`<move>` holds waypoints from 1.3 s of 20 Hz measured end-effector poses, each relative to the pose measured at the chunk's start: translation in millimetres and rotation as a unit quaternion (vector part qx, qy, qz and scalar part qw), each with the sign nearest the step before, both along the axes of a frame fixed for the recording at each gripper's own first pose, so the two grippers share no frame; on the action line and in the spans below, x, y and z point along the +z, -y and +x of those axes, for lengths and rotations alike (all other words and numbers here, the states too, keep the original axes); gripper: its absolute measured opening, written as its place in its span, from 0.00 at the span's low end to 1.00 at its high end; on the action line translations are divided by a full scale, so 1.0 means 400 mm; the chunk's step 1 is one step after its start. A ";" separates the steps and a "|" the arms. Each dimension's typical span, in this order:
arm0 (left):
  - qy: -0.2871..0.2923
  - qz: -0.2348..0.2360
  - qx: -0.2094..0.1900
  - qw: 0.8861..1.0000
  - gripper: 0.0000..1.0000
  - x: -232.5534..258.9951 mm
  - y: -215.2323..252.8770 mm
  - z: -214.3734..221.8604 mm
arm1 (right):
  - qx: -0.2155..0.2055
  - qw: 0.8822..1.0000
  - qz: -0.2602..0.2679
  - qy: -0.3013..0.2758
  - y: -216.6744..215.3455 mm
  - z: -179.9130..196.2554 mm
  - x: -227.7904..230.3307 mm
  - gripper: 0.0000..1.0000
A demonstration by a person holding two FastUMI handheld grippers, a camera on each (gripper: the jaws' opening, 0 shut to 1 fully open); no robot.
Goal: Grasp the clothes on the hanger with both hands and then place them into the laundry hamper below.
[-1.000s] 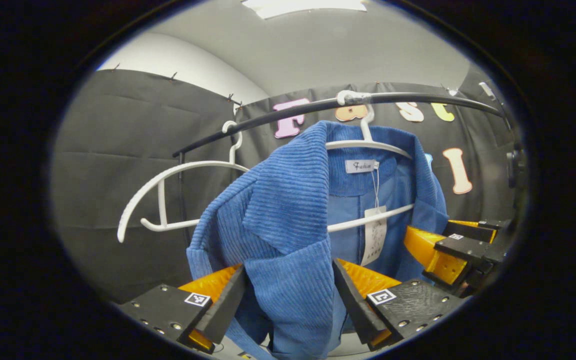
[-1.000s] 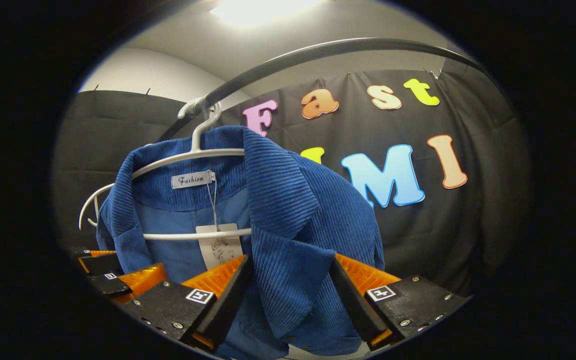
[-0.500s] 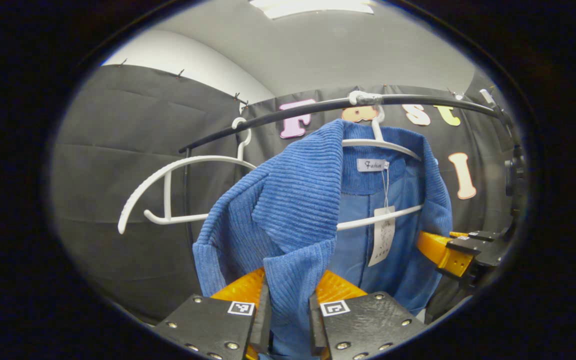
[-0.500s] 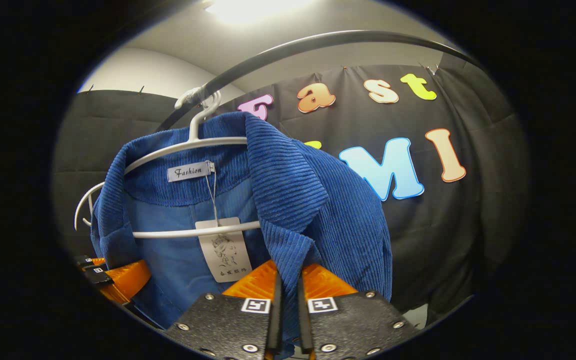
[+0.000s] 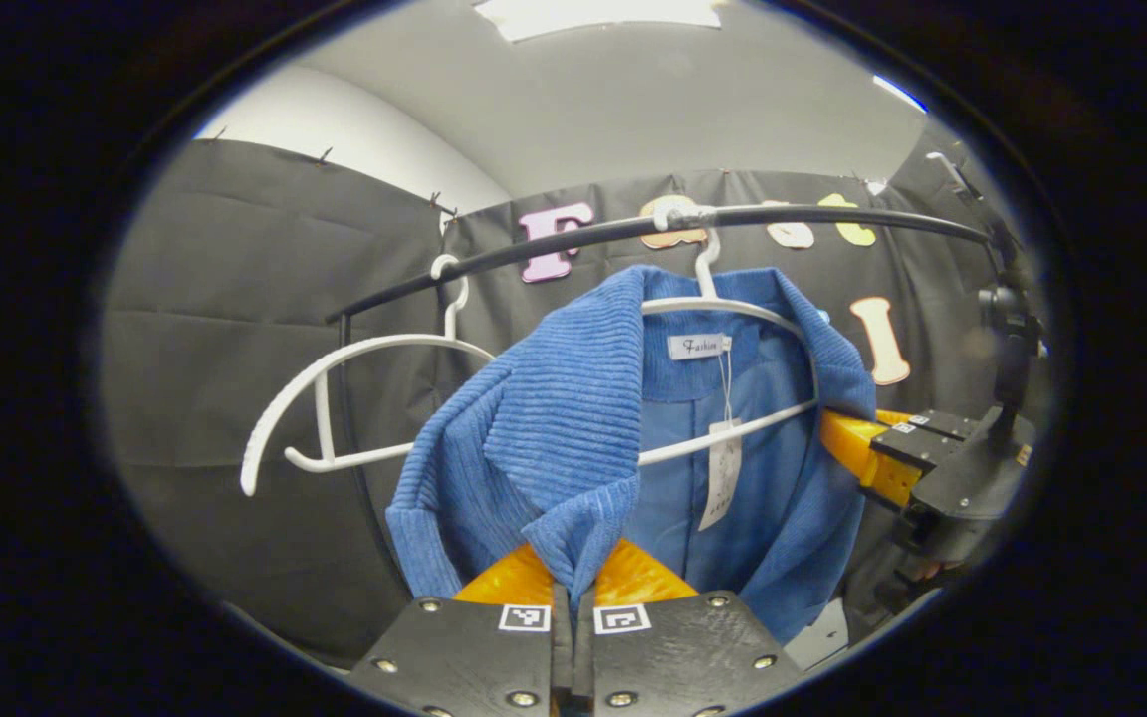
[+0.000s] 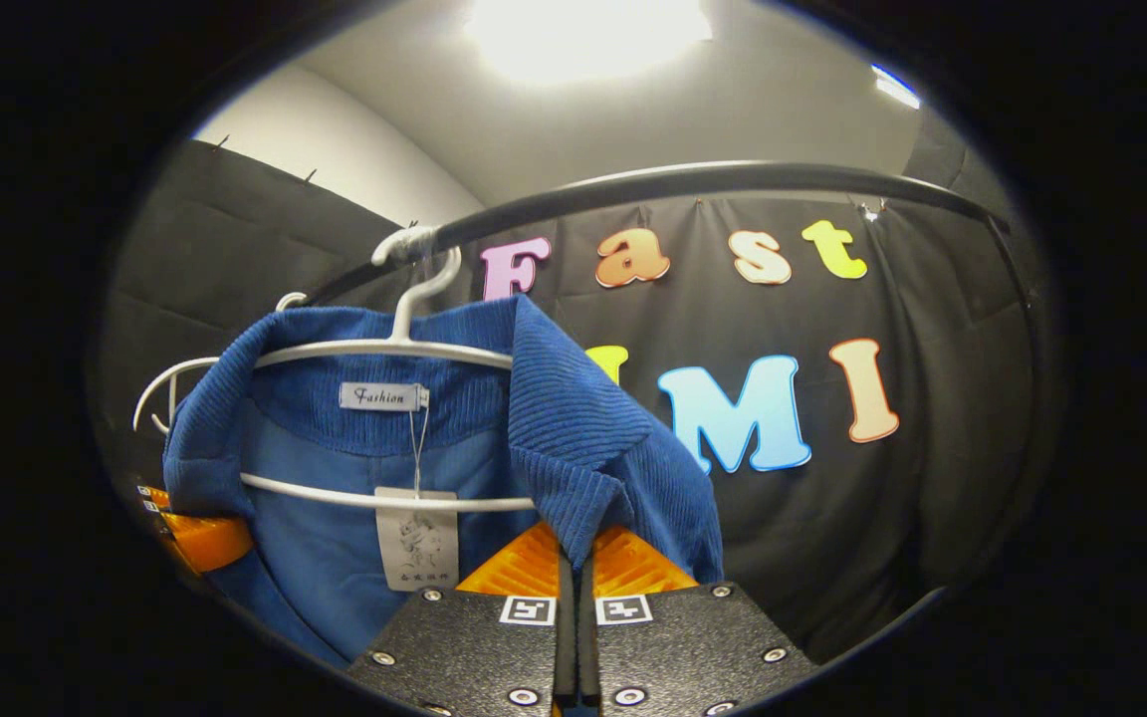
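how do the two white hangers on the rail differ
The white plastic hanger nearer the middle of the black metal rail carries the blue corduroy jacket; the other white plastic hanger, farther along toward the rail's end, hangs bare. The loaded hanger's arms are partly hidden under the collar; the bare one shows its whole outline. Both hook over the same rail and have a lower crossbar.

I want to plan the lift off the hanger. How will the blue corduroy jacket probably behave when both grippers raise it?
The blue jacket is probably floppy: its lapel folds into the left gripper, so unheld cloth should sag. Ribbed corduroy likely resists slipping in the right gripper. Its collar wraps the white hanger, so it may snag.
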State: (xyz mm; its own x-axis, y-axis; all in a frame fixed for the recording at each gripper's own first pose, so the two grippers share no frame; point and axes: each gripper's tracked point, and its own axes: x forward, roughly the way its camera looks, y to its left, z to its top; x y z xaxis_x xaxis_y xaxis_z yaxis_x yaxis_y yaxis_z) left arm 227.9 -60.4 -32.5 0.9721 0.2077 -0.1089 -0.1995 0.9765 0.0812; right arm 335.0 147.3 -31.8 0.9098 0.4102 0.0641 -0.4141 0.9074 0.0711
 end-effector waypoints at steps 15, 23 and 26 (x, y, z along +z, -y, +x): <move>0.055 0.018 -0.015 0.998 0.00 0.246 -0.066 -0.090 | -0.036 0.996 -0.006 0.085 0.112 0.088 0.173 0.00; 0.069 0.053 0.003 0.996 0.00 0.331 -0.181 -0.078 | -0.045 0.990 -0.046 0.129 0.147 0.140 0.188 0.00; 0.082 0.065 0.006 0.994 0.00 0.353 -0.230 -0.065 | -0.050 0.987 -0.067 0.137 0.160 0.172 0.160 0.00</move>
State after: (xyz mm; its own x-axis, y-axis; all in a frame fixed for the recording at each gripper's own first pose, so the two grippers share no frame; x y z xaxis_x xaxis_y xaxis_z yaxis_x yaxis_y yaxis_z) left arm 201.9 31.7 108.7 0.9719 0.2214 0.0802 -0.2322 0.9575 0.1711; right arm 404.0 83.5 32.1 0.9022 0.3403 0.2651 -0.3088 0.9386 -0.1538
